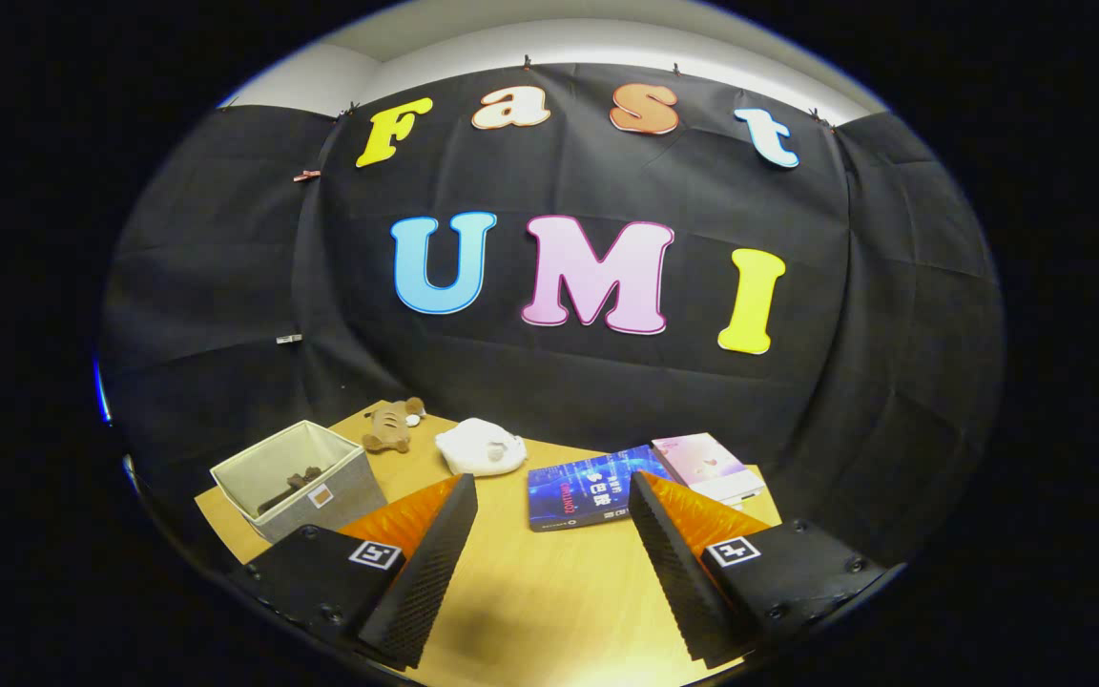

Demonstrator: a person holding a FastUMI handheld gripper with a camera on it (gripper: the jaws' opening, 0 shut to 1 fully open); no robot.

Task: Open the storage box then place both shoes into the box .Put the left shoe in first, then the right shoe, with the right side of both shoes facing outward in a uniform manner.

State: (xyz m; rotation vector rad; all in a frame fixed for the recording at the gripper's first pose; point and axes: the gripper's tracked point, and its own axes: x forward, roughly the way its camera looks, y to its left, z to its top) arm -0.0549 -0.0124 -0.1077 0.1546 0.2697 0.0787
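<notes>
Lying beyond the fingers on the wooden table (549, 582) are a blue book (580, 491) at twelve o'clock, a pink book (707, 465) at one, a white cloth (480, 446) and a plush toy (393, 425) at eleven. The gripper (549, 501) gapes wide, holding nothing; the open storage box (297, 477) sits at ten o'clock.

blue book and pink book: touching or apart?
Cannot tell. In the gripper view the pink book sits right against the blue book, edges meeting or overlapping, no gap visible, but contact isn't plain. The gripper hangs open above the table.
</notes>
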